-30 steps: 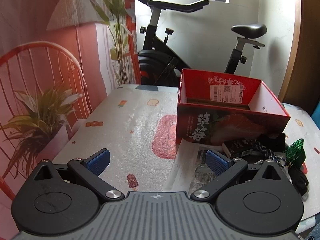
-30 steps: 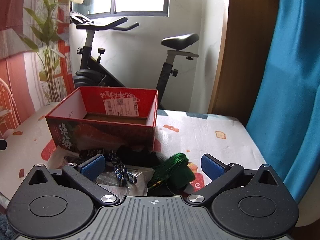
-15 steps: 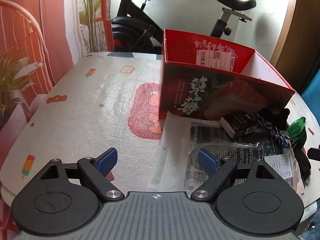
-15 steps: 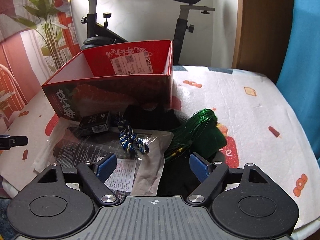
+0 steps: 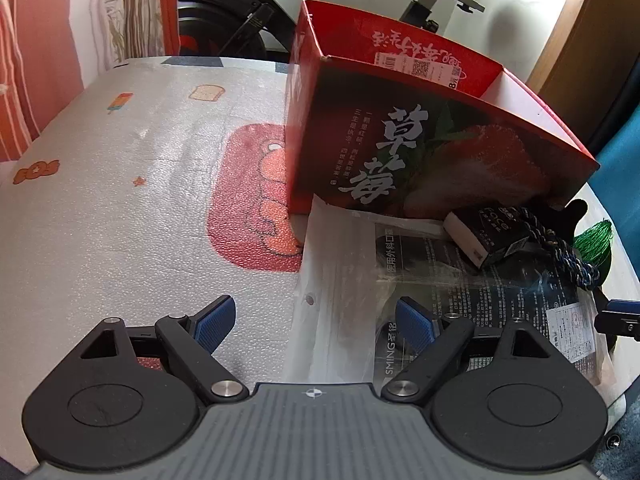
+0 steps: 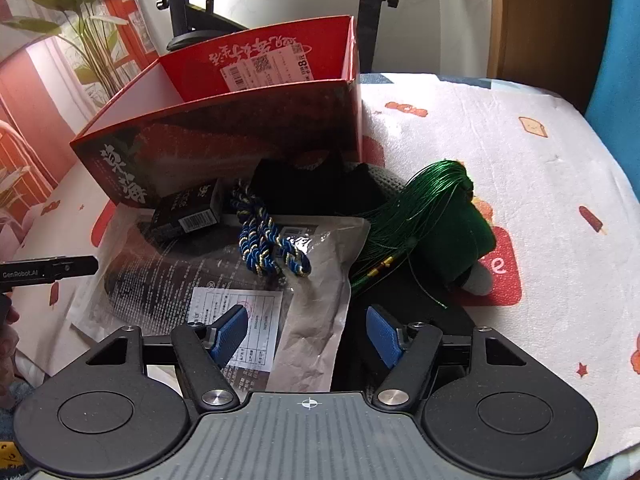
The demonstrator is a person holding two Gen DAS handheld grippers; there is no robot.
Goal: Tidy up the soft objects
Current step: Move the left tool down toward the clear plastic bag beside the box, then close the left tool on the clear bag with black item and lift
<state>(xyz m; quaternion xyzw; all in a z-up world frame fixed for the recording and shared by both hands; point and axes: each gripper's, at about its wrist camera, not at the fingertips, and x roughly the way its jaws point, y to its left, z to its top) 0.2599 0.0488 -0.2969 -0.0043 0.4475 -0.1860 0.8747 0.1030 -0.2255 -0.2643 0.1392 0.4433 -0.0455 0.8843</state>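
Note:
A red open box point(image 5: 404, 148) point(image 6: 224, 136) stands on the table. In front of it lies a pile: a clear plastic bag with printed text point(image 5: 400, 276) point(image 6: 192, 276), a small black box point(image 5: 480, 236) point(image 6: 188, 212), a blue braided cord point(image 6: 268, 244) point(image 5: 568, 256), a green tassel point(image 6: 432, 216) point(image 5: 596, 240) and black cloth point(image 6: 316, 188). My left gripper point(image 5: 316, 320) is open over the bag's left edge. My right gripper point(image 6: 306, 332) is open and empty over the bag's right edge and black cloth.
The table has a white printed cover point(image 5: 120, 184) point(image 6: 520, 152). An exercise bike point(image 5: 240, 12) stands behind the table. A blue curtain point(image 6: 616, 40) hangs at the right. The left gripper's finger point(image 6: 52, 270) shows in the right wrist view.
Both grippers have moved forward and tilted down toward the pile in front of the box. Both stay open and empty. The right jaws have narrowed somewhat.

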